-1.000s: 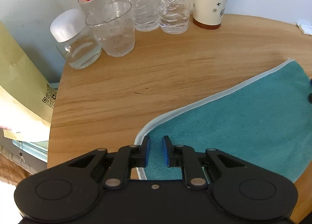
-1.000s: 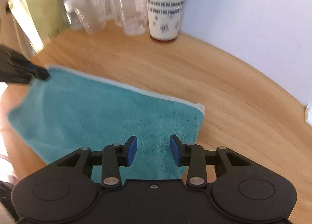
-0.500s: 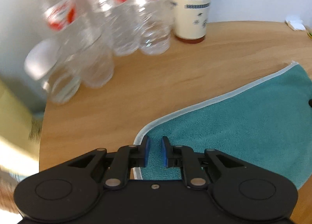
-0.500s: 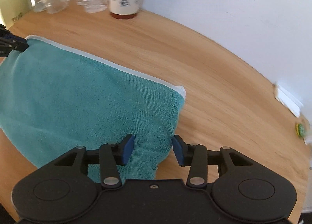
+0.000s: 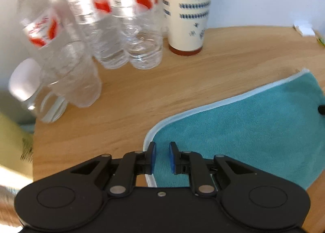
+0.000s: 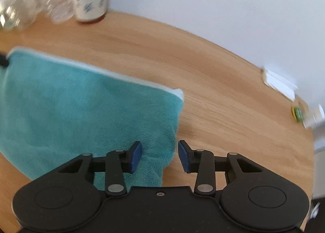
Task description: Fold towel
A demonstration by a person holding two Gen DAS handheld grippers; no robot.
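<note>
One teal terry towel with a pale hem [image 5: 254, 127] lies under both tongs. The left gripper [image 5: 161, 158] stands narrowly parted over its corner, the right gripper [image 6: 159, 156] spread wide. Ahead of the left gripper stand three clear red-labelled plastic bottles [image 5: 113, 19], their blurred print unreadable.

The clear plastic water bottles with red labels [image 5: 113, 19] are smeared by motion in the left wrist view, so their label print cannot be read. In the right wrist view the teal terry towel with a pale hem [image 6: 81, 111] is soft-edged and its left side runs off the frame. A small yellow and green round object [image 6: 297, 113] near the round wooden counter's [image 6: 223, 91] rim is too blurred to identify, perhaps a lid.
</note>
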